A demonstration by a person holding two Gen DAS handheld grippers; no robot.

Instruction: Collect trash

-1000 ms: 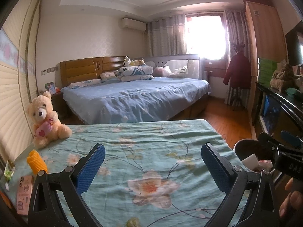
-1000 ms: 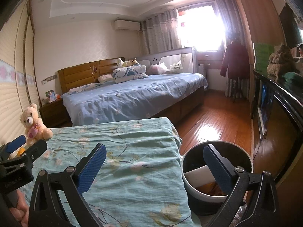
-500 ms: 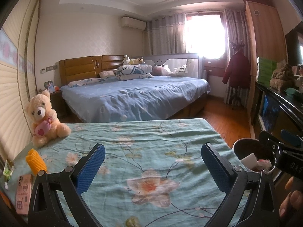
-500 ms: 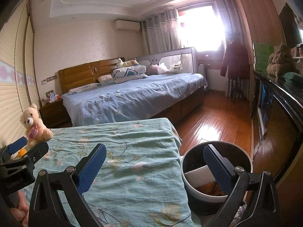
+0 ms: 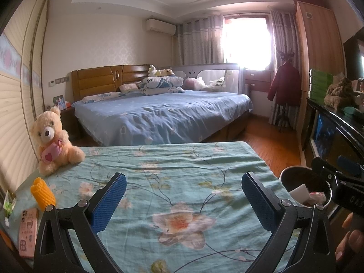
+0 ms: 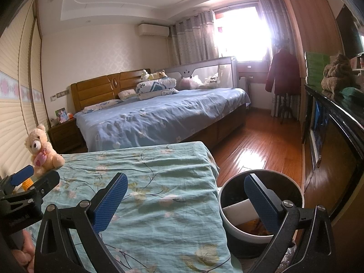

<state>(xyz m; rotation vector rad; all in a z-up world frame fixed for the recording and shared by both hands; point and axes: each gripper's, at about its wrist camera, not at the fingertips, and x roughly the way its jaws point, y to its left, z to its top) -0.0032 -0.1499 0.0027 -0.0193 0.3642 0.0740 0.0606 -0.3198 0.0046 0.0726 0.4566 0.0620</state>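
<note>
A round trash bin [image 6: 261, 207] stands on the floor at the right edge of the floral-clothed table [image 6: 145, 182]; white and orange scraps lie inside it. It also shows in the left wrist view [image 5: 304, 186]. My right gripper [image 6: 184, 202] is open and empty, its right finger over the bin. My left gripper [image 5: 183, 201] is open and empty above the table's middle. An orange foam piece [image 5: 43, 193] and a small green wrapper [image 5: 9, 202] lie at the table's left edge.
A teddy bear [image 5: 53, 141] sits at the table's far left corner. A pink phone [image 5: 28, 232] lies near the left front. A large bed [image 5: 163, 111] stands beyond. A dark cabinet [image 6: 336, 141] runs along the right over wooden floor [image 6: 257, 145].
Both grippers stay open and nearly still. The left view has shifted very slightly; nothing was picked up or dropped.
</note>
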